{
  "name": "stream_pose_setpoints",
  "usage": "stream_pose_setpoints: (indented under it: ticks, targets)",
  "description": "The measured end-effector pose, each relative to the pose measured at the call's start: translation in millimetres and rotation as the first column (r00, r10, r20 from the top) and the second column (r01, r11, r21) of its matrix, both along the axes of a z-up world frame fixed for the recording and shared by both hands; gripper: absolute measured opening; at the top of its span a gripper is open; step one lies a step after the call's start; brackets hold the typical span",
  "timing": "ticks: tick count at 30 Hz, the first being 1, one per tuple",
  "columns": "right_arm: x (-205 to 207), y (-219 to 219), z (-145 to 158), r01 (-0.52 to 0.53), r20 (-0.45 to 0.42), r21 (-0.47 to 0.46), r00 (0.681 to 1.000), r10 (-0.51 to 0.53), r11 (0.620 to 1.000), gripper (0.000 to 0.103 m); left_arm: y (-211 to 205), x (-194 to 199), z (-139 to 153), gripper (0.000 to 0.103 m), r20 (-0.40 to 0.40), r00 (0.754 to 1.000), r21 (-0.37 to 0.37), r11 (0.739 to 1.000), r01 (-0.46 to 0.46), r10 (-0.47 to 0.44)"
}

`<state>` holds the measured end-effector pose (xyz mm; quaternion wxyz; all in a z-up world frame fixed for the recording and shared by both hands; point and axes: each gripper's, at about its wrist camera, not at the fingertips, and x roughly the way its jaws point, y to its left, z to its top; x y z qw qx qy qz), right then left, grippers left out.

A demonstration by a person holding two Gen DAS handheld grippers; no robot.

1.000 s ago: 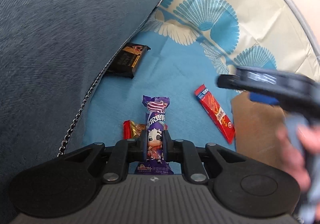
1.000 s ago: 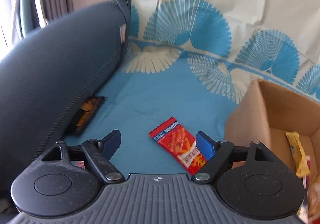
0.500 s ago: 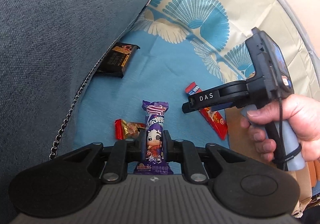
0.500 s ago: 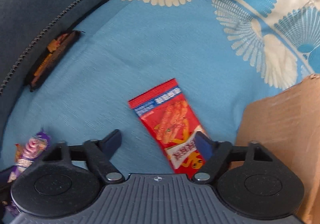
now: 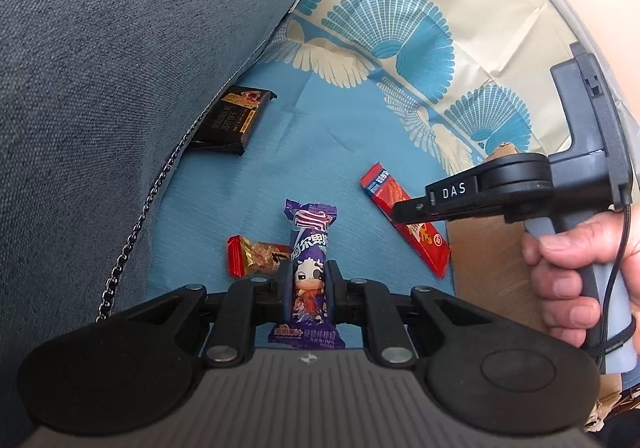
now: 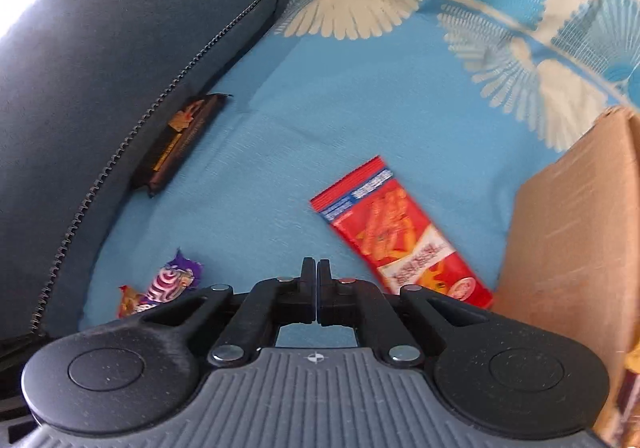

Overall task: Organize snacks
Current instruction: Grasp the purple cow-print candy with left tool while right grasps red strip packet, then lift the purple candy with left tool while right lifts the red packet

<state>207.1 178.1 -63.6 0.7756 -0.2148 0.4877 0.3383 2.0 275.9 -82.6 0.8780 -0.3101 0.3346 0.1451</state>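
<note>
My left gripper [image 5: 307,288] is shut on a purple candy packet [image 5: 310,248] with a cartoon cow, held above the blue cloth. My right gripper [image 6: 316,288] is shut and empty, just left of a red snack packet [image 6: 400,232] that lies flat on the cloth. The red packet also shows in the left wrist view [image 5: 404,219], partly under the right gripper [image 5: 404,207]. A small red and gold sweet [image 5: 256,256] lies beside the purple packet. A dark chocolate bar [image 5: 230,119] lies against the grey cushion.
A cardboard box [image 6: 572,232] stands at the right on the cloth, next to the red packet. A grey sofa cushion [image 5: 120,67] with a zip fills the left side. The patterned blue and cream cloth [image 6: 380,95] covers the seat.
The right gripper has closed its fingers from wide open to shut with nothing between them, and has come down beside the red packet. The left gripper keeps hold of the purple packet.
</note>
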Motion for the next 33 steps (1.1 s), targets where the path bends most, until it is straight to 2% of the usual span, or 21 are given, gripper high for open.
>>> stream_pose_setpoints:
  ticks: [1, 2, 3, 4, 5, 8, 11, 15, 18, 19, 20, 21, 22, 24, 25, 27, 33]
  targets:
    - [0, 2, 1, -0.005, 0.035, -0.027, 0.999, 0.006, 1.0, 0.015, 0, 0, 0, 0.016, 0.001, 1.0, -0.002, 1.0, -0.001, 0.001]
    - [2, 5, 1, -0.011, 0.062, -0.054, 0.998, 0.014, 0.998, 0.047, 0, -1, 0, 0.016, 0.002, 1.0, -0.003, 1.0, -0.001, 0.001]
    - [4, 8, 1, -0.017, 0.086, -0.077, 0.996, 0.023, 0.997, 0.063, 0, -1, 0, 0.016, 0.002, 1.0, -0.004, 1.0, -0.001, 0.001]
    - [8, 11, -1, -0.021, 0.103, -0.099, 0.994, 0.031, 0.995, 0.083, 0, -1, 0, 0.016, 0.003, 1.0, -0.004, 1.0, -0.001, 0.001]
    - [13, 13, -5, -0.024, 0.112, -0.129, 0.993, 0.039, 0.991, 0.09, 1, -1, 0, 0.016, 0.004, 1.0, -0.005, 1.0, 0.0, 0.0]
    - [28, 26, -22, -0.022, 0.108, -0.211, 0.993, 0.046, 0.977, 0.097, 1, -1, 0, 0.016, 0.004, 1.0, -0.002, 1.0, 0.0, 0.0]
    - [45, 31, -37, -0.006, 0.06, -0.224, 0.998, 0.02, 0.975, 0.102, 0, -1, -1, 0.016, 0.003, 1.0, 0.003, 1.0, 0.002, -0.002]
    - [67, 20, -41, 0.094, -0.093, -0.122, 0.99, -0.106, 0.988, 0.1, -1, 1, -1, 0.016, 0.002, 1.0, 0.009, 1.0, 0.007, -0.007]
    - [60, 13, -41, 0.102, -0.146, -0.06, 0.983, -0.11, 0.993, 0.091, -1, 2, -3, 0.016, -0.003, 1.0, 0.01, 1.0, 0.009, -0.009]
    - [55, 12, -40, 0.096, -0.135, -0.051, 0.986, -0.102, 0.994, 0.082, -1, 2, -3, 0.016, -0.003, 1.0, 0.01, 1.0, 0.009, -0.009]
    - [50, 10, -37, 0.098, -0.129, -0.036, 0.986, -0.102, 0.995, 0.064, -1, 2, -3, 0.016, -0.001, 1.0, 0.009, 1.0, 0.011, -0.011]
    - [46, 7, -33, 0.107, -0.123, -0.022, 0.986, -0.109, 0.994, 0.052, -1, 1, -3, 0.016, -0.001, 1.0, 0.008, 1.0, 0.012, -0.012]
    - [43, 3, -29, 0.119, -0.145, 0.001, 0.982, -0.118, 0.993, 0.049, -1, 1, -3, 0.016, -0.001, 1.0, 0.009, 1.0, 0.013, -0.013]
    - [33, -4, -28, 0.132, -0.225, 0.052, 0.967, -0.117, 0.99, 0.048, -1, 1, -3, 0.016, -0.005, 1.0, 0.011, 1.0, 0.009, -0.009]
    - [25, -7, -27, 0.121, -0.229, 0.056, 0.968, -0.105, 0.991, 0.047, -1, 1, -3, 0.015, -0.007, 1.0, 0.011, 1.0, 0.009, -0.009]
    - [2, -10, -23, 0.097, -0.19, 0.037, 0.978, -0.088, 0.995, 0.047, -2, 1, -3, 0.015, -0.008, 1.0, 0.014, 1.0, 0.009, -0.009]
    - [-70, -46, 6, 0.075, -0.091, 0.088, 0.994, -0.067, 0.993, 0.047, -1, -4, 2, 0.013, -0.01, 1.0, 0.027, 1.0, 0.007, -0.006]
